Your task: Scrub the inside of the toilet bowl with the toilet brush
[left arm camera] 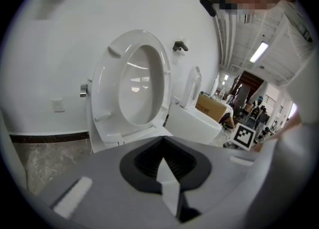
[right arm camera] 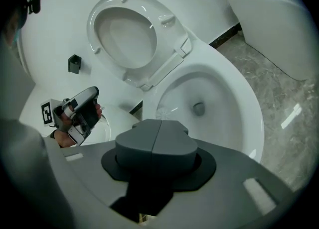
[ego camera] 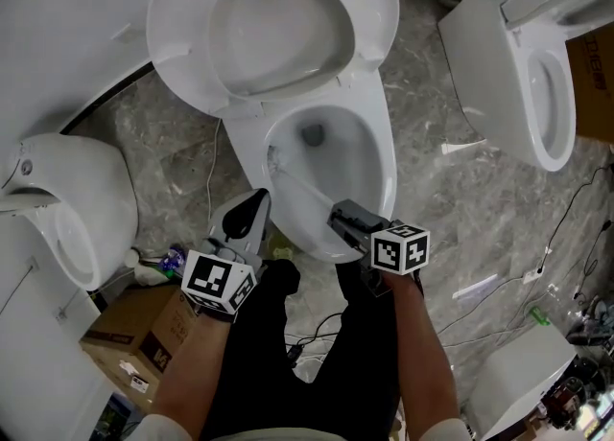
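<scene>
The white toilet bowl (ego camera: pixel 384 166) stands straight ahead, its seat and lid (ego camera: pixel 278 32) raised against the wall. My right gripper (ego camera: pixel 343 217) hovers over the bowl's near rim, shut on the toilet brush handle (ego camera: pixel 305 187). The handle slants up-left to the brush head (ego camera: pixel 275 158), which lies against the bowl's left inner wall. In the right gripper view the shut jaws (right arm camera: pixel 155 143) hide the handle, and pale bristles (right arm camera: pixel 162 111) show just past them inside the bowl (right arm camera: pixel 239 93). My left gripper (ego camera: pixel 247 214) is held left of the bowl, open and holding nothing, and faces the raised seat (left arm camera: pixel 134 83).
Another toilet (ego camera: pixel 67 209) stands at the left and one (ego camera: pixel 523 75) at the back right. A cardboard box (ego camera: pixel 134 329) sits by my left leg. Cables (ego camera: pixel 576 228) and small bits lie over the marble floor on the right. My legs (ego camera: pixel 288 353) stand close to the bowl.
</scene>
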`<state>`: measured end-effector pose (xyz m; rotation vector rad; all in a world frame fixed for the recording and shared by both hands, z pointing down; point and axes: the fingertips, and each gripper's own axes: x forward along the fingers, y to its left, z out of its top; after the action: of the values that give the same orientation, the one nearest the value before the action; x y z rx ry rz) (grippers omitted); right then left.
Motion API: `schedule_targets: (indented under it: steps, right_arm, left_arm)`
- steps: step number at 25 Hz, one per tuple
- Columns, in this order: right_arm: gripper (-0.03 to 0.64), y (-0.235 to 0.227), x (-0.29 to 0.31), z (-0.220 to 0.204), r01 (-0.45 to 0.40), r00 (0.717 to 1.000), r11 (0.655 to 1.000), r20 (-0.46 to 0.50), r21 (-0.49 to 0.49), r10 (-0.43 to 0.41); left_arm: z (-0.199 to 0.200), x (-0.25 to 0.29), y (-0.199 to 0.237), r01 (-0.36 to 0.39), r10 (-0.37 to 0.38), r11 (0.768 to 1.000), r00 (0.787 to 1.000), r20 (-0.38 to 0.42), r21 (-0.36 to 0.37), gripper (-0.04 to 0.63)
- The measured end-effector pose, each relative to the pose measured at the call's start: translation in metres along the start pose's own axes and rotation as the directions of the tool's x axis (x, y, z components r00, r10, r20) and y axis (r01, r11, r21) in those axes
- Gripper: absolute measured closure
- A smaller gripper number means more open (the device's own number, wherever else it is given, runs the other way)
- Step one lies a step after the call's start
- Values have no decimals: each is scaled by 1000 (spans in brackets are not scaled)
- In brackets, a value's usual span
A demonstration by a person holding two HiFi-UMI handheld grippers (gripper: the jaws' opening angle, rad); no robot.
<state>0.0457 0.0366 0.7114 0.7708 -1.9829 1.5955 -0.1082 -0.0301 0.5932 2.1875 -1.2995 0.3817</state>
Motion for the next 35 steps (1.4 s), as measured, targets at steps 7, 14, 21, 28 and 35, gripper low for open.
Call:
schedule_targets:
  steps: [7,14,21,28,35]
  right_arm:
    - [451,-3,-26,-14,3,986,997,-168,-71,-14]
    - [451,-14,-62,-31,19,940,991,-336,-134,-63]
    - [451,-21,-99,-42,56,873,973,-463,-222,-156]
    - [451,-21,-129,-43,93,800,935,-533,-341,-275]
    - [451,-12,-139,-37,129,735,875,-547,-467,-400]
  left_arm:
    - [-7,-4,-14,13,-13,1000,1000,-21,-7,591]
    - [-9,-5,-30,30,-30,1000,999,-33,-7,591]
    - [-11,-5,-47,49,-49,999,998,-45,-16,591]
    - [-8,-3,-60,64,-65,998,997,-47,-14,591]
    - [-11,6,-77,89,-91,996,994,-62,-21,591]
